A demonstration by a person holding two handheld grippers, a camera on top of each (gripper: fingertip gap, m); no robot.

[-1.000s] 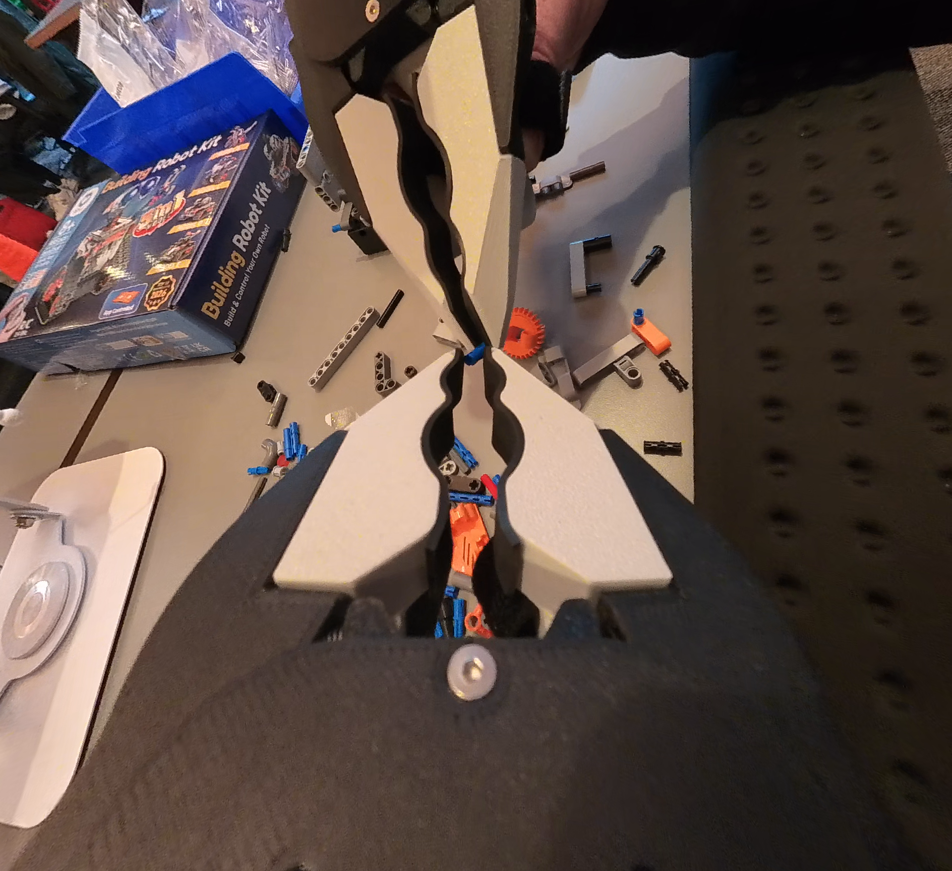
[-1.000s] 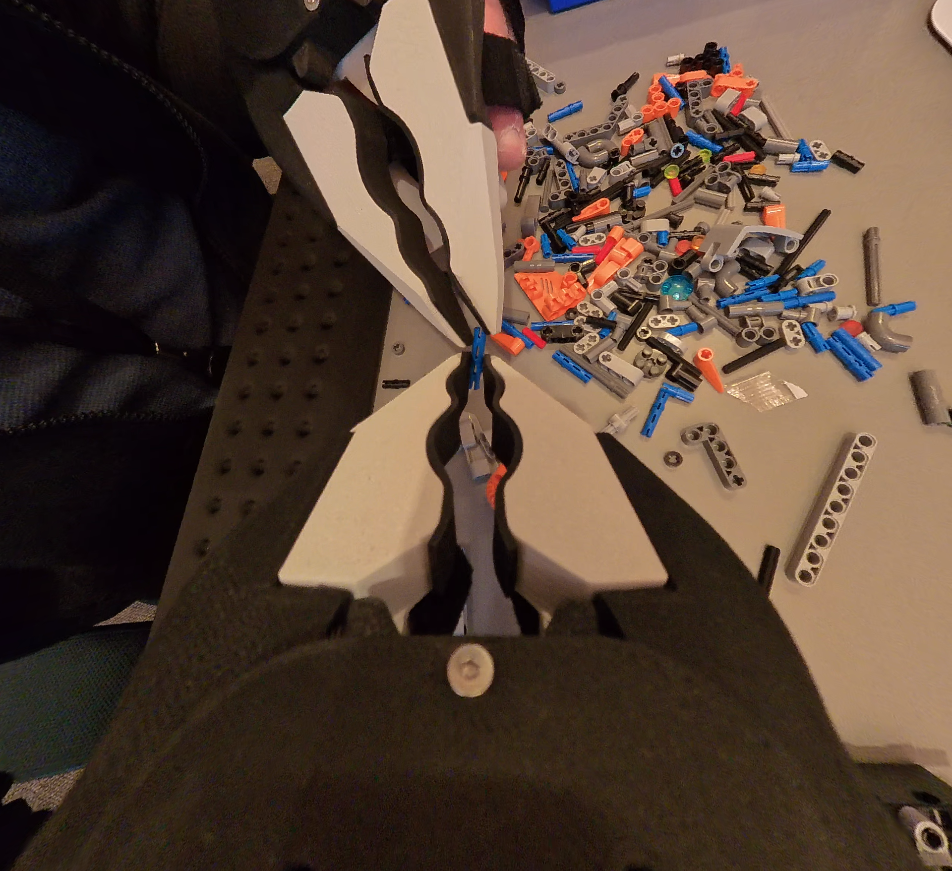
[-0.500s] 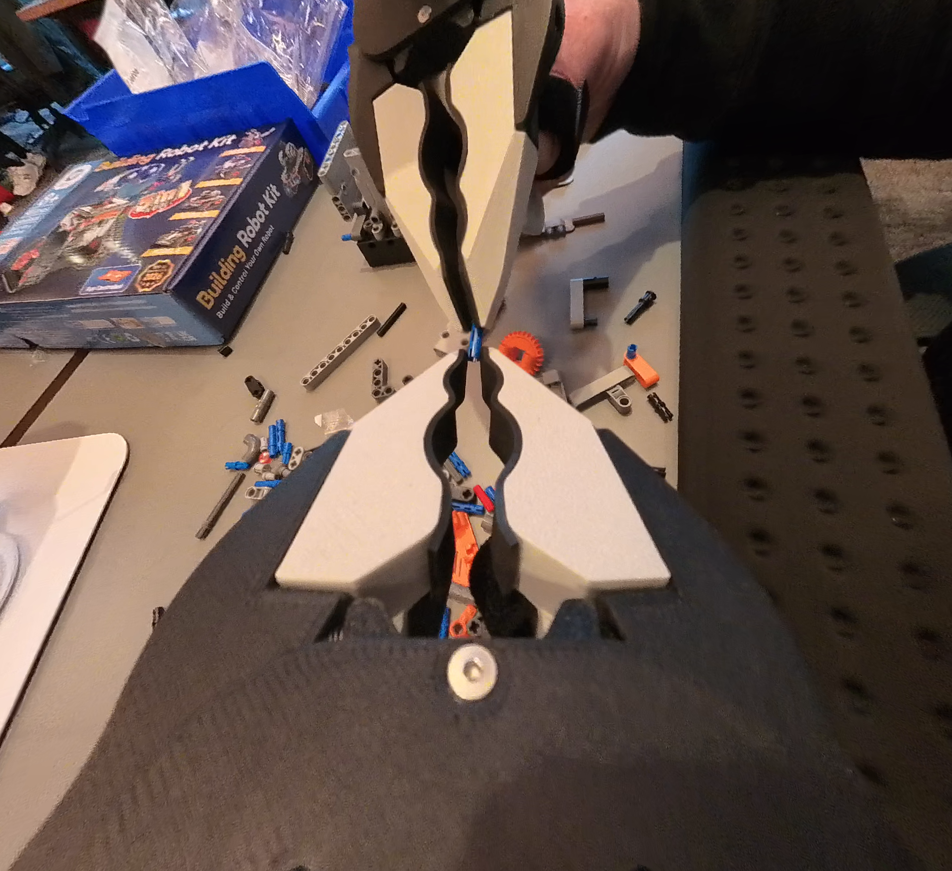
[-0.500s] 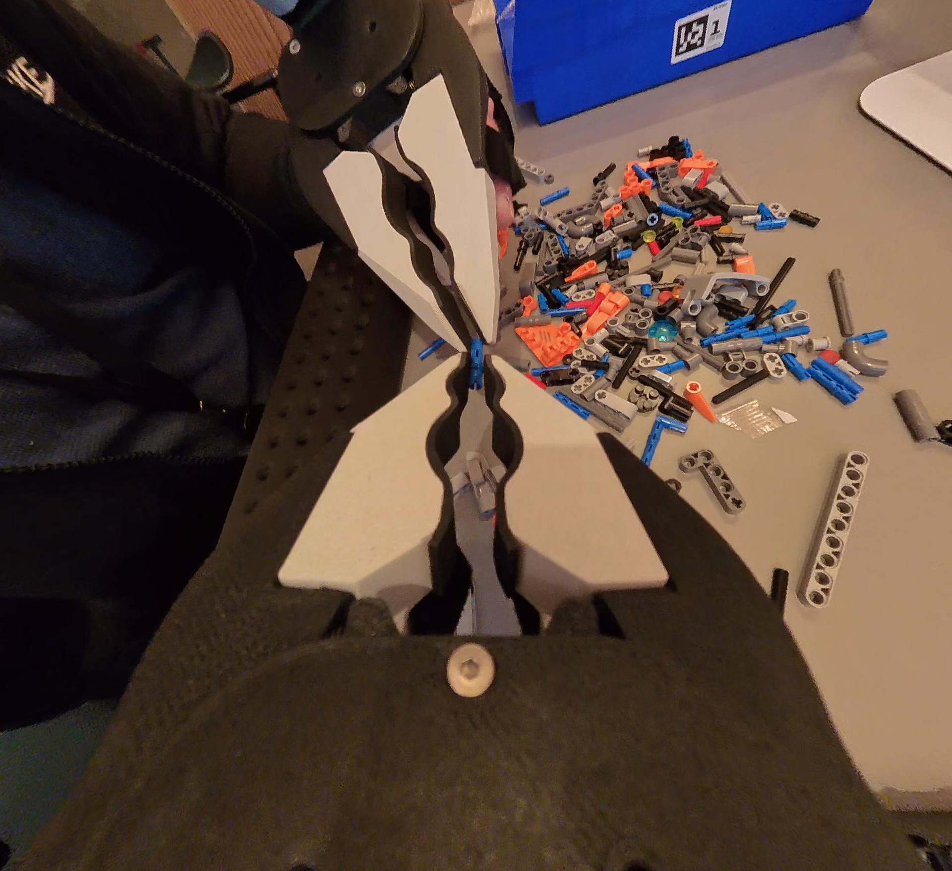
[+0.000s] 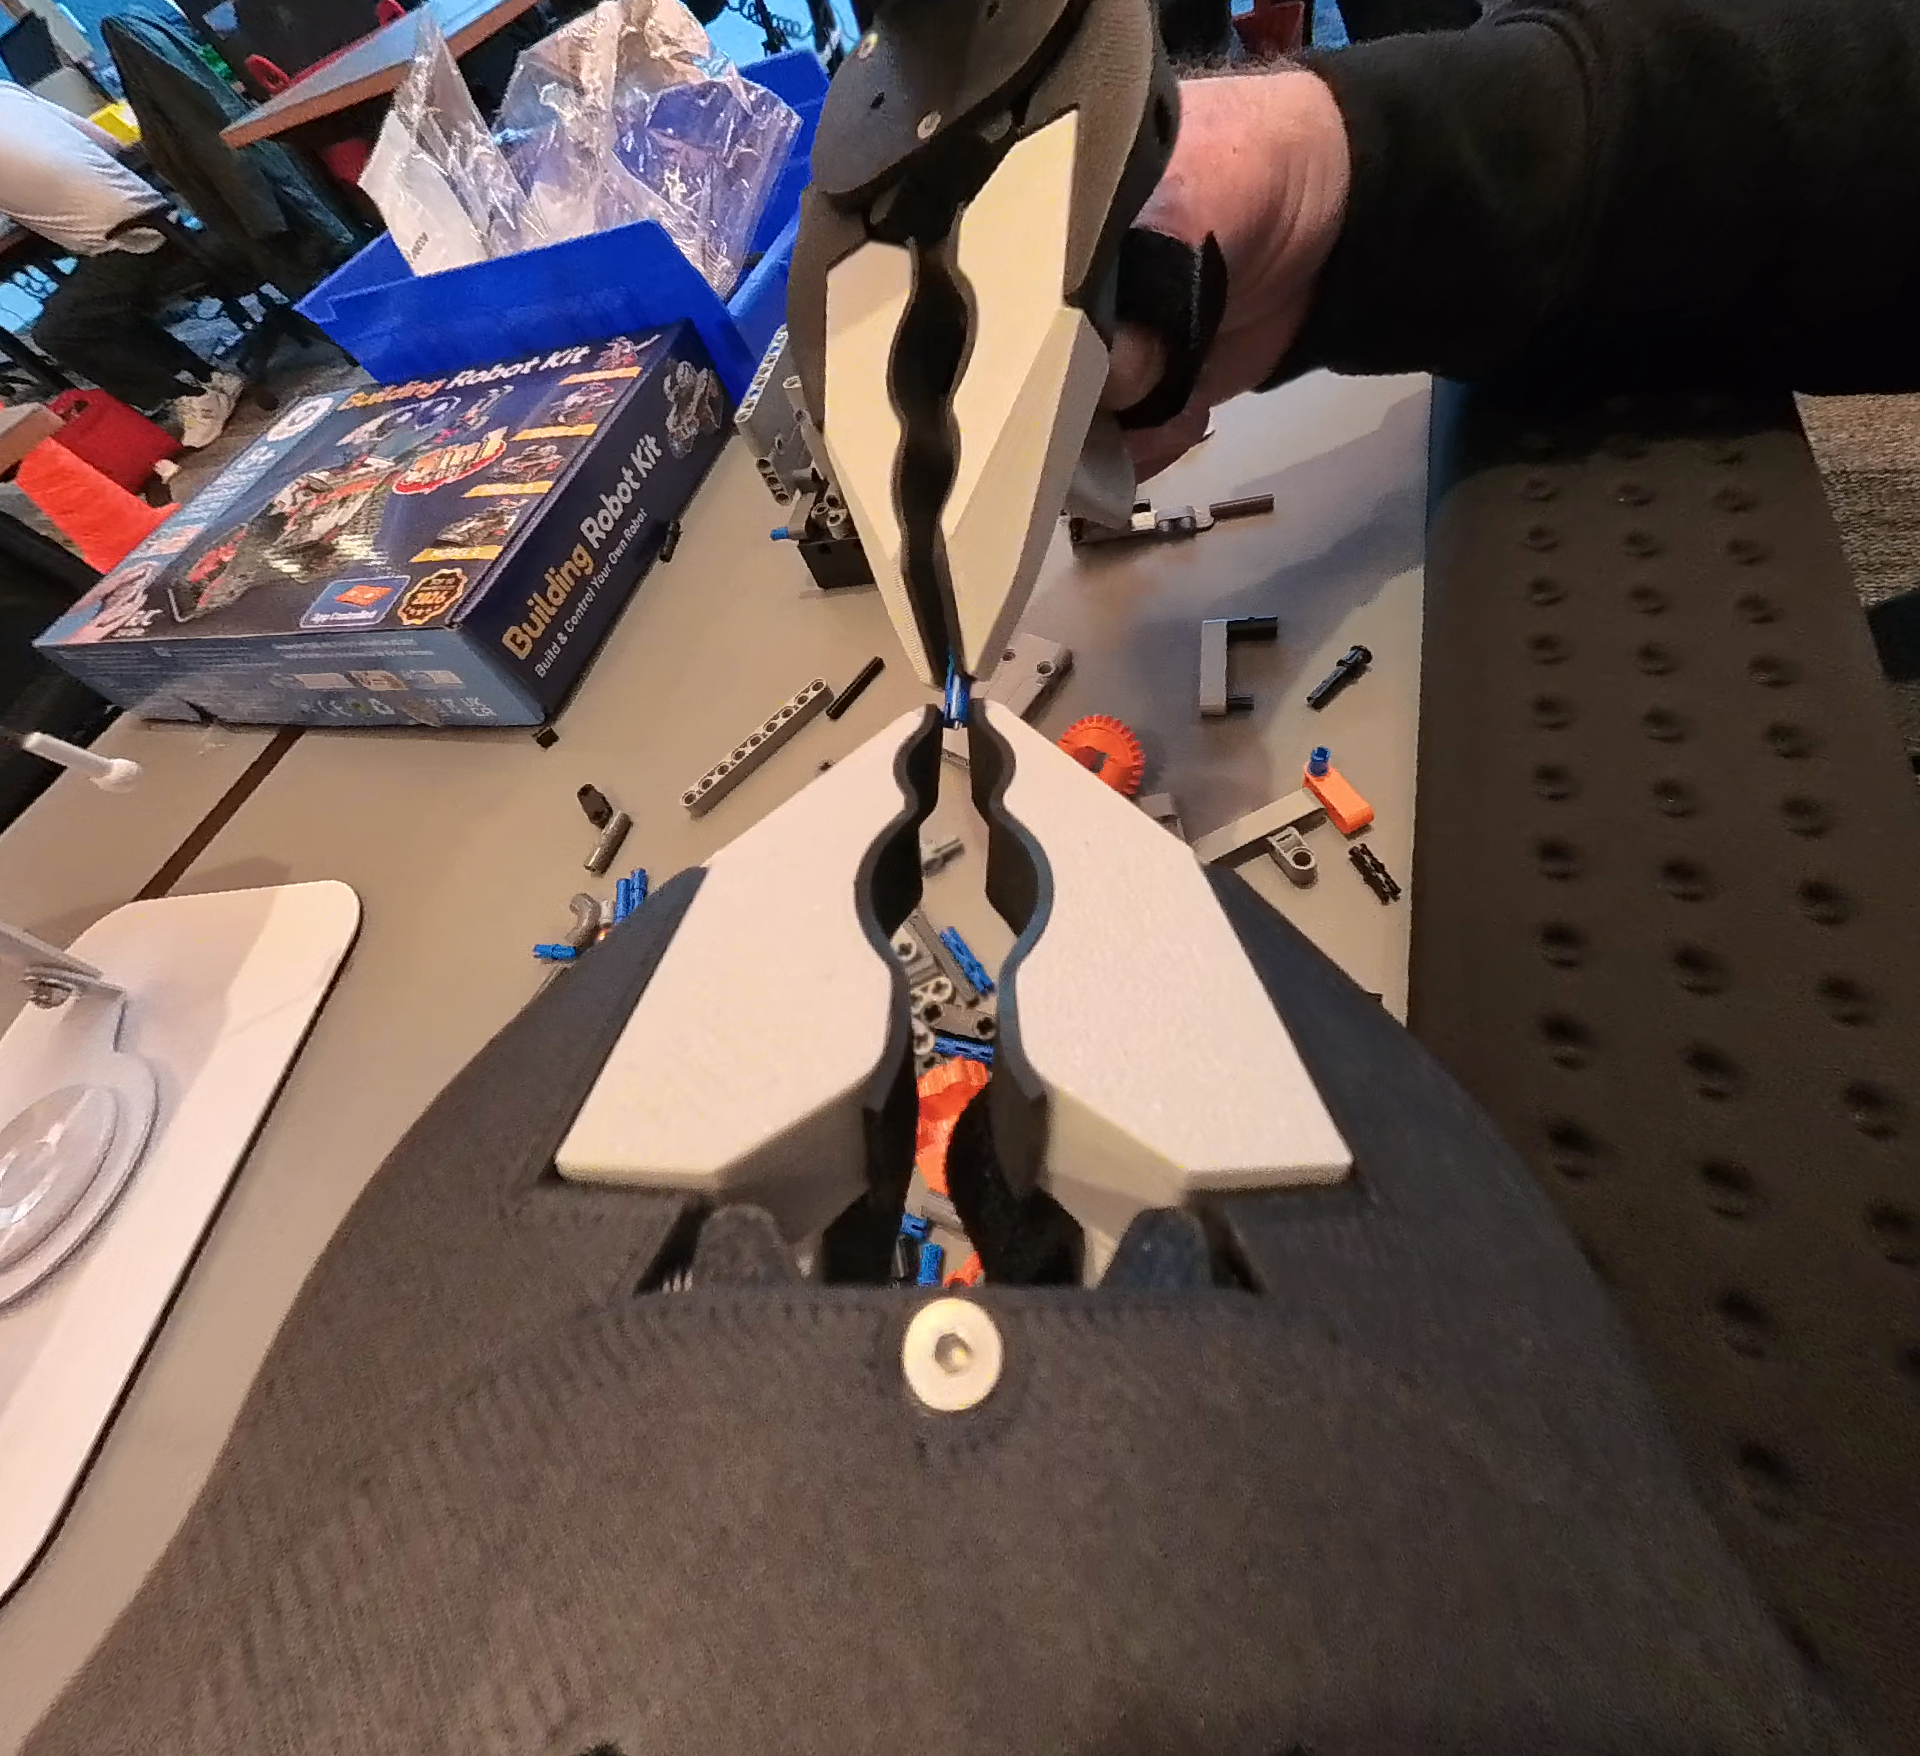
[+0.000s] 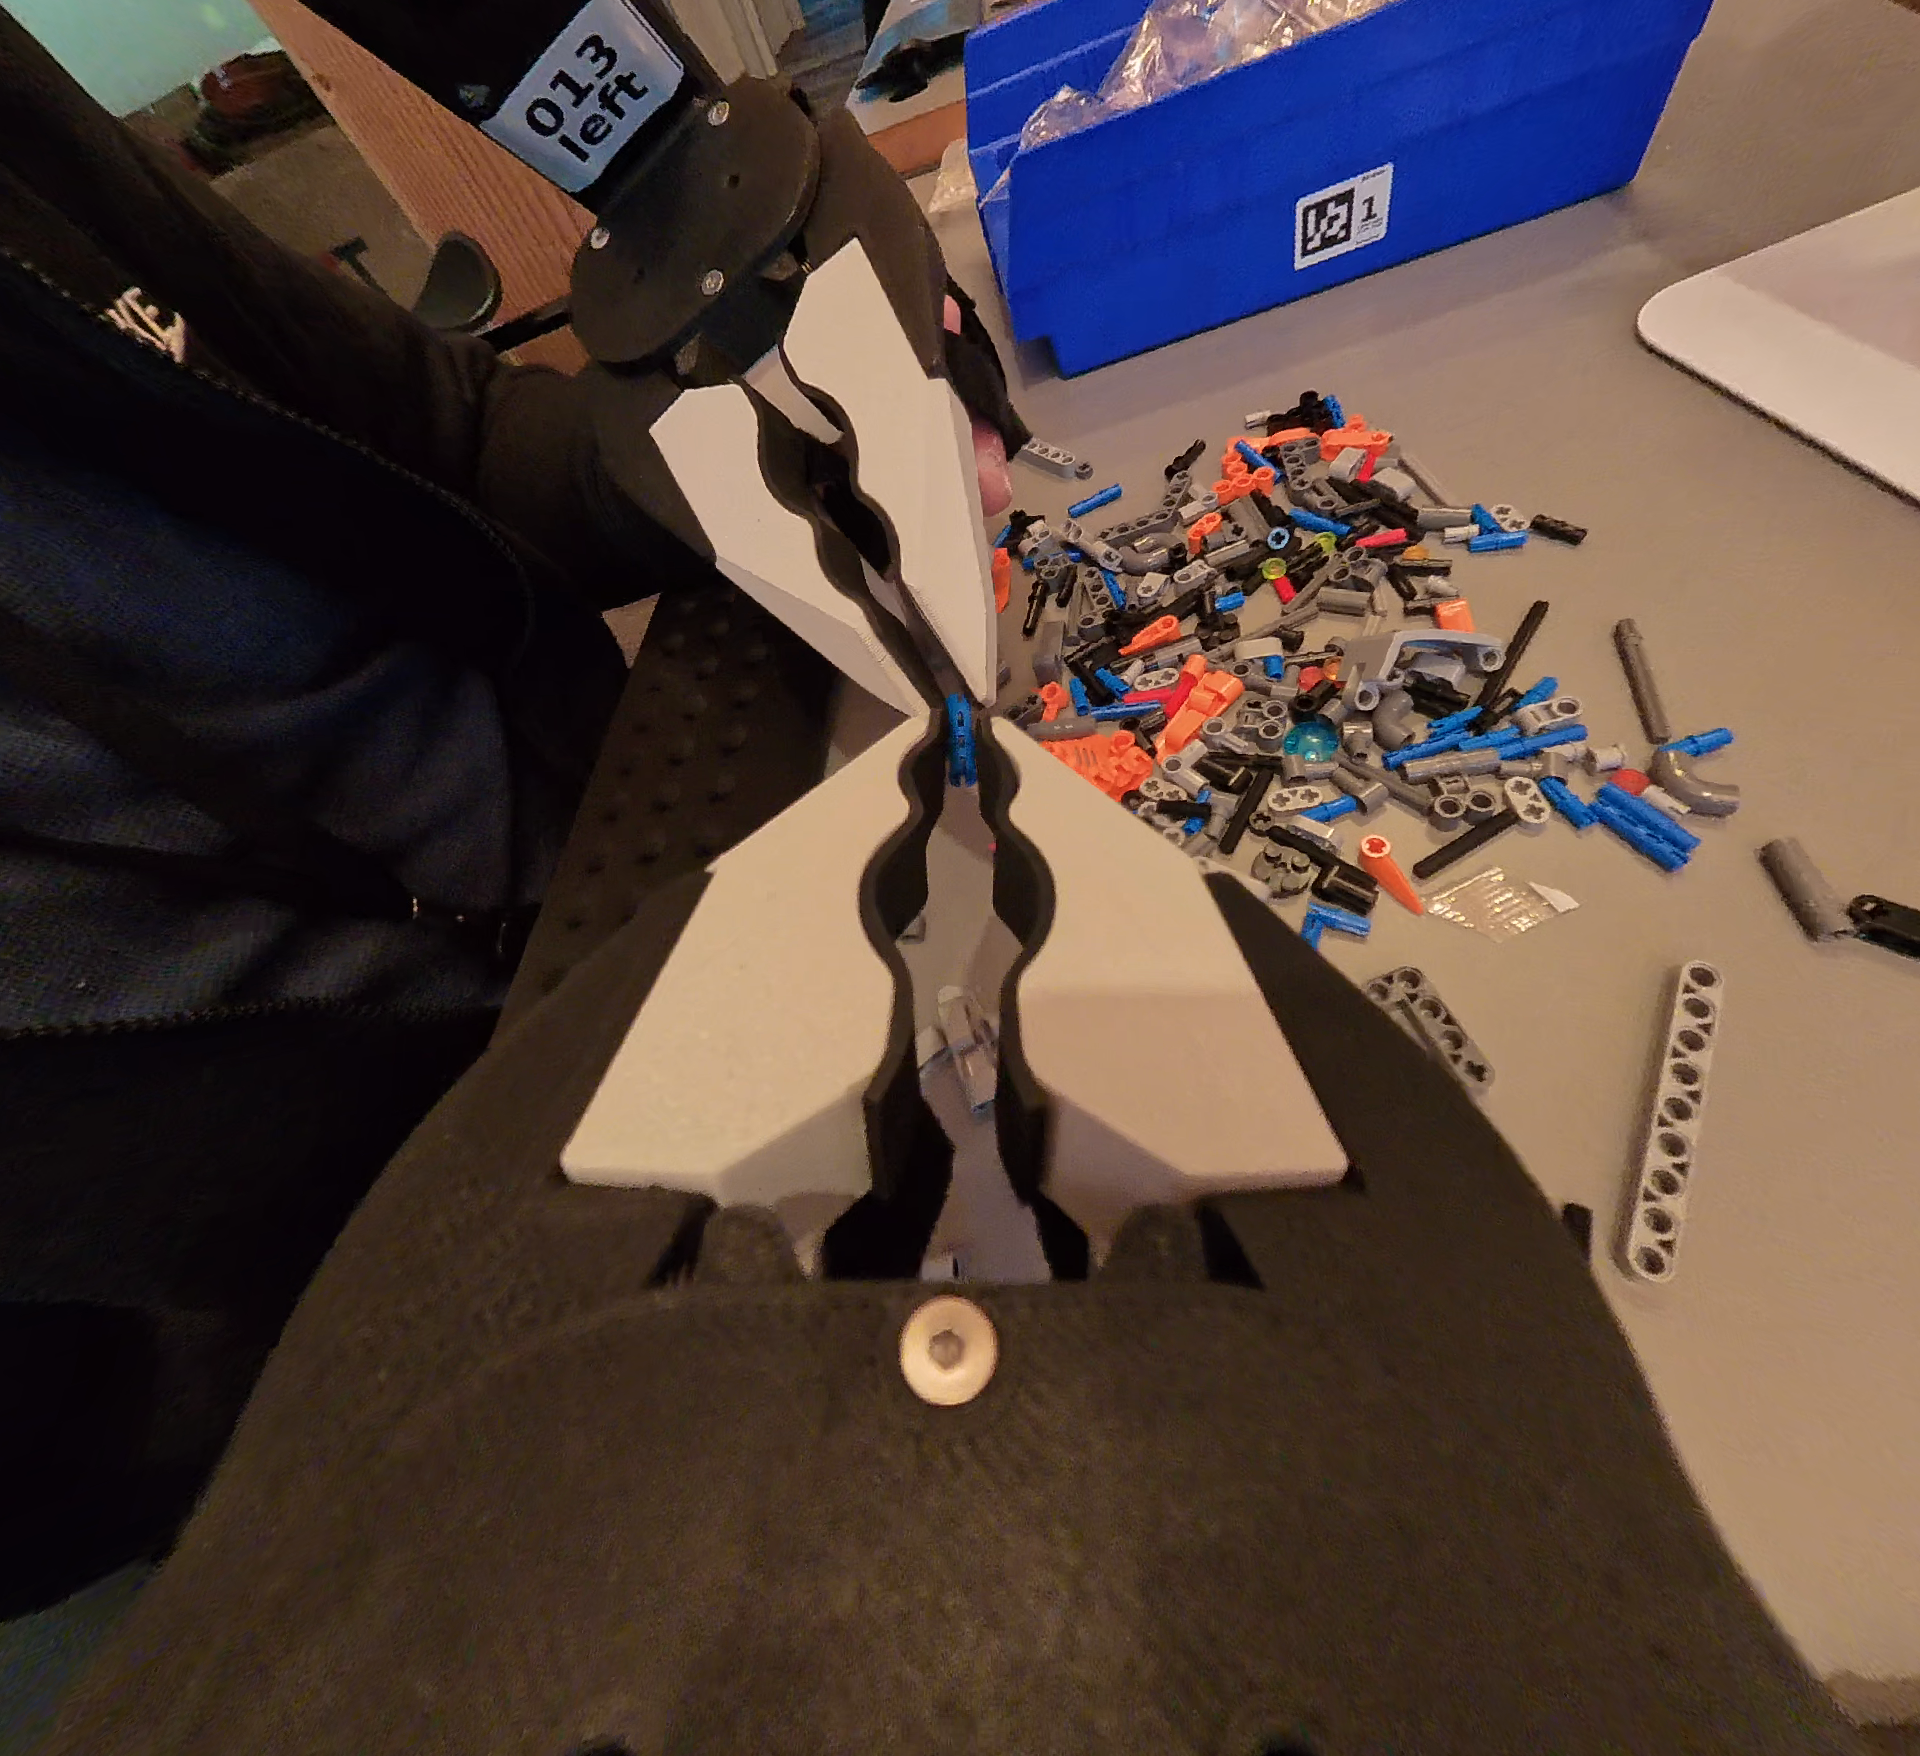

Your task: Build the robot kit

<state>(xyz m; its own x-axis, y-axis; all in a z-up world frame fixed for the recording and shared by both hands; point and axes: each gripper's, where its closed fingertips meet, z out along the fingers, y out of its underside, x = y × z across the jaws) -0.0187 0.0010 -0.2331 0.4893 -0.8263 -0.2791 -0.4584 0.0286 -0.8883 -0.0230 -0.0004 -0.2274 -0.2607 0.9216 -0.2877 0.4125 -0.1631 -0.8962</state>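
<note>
A small blue pin [image 5: 953, 694] is pinched between the tips of both grippers, which meet tip to tip above the grey table [image 5: 436, 823]. In the left wrist view my left gripper [image 5: 954, 721] is shut on the pin's near end, and the right gripper [image 5: 950, 659] comes down from above, held by a hand in a black sleeve. In the right wrist view my right gripper [image 6: 960, 754] is shut on the blue pin [image 6: 959, 742], and the left gripper [image 6: 948, 690] reaches in from the upper left.
A pile of small grey, blue, orange and black parts [image 6: 1351, 667] lies on the table. A blue bin [image 6: 1351, 96] holds plastic bags. A kit box [image 5: 416, 511], a white tray [image 5: 156, 1031], a long grey beam [image 6: 1673, 1114] and an orange gear [image 5: 1107, 750] lie around. A dark dimpled mat [image 5: 1662, 875] borders the table. The tips of both grippers are at nearly the same place.
Both grippers have risen and tilted up together, still tip to tip on the blue pin. More of the room and the blue bin now shows.
</note>
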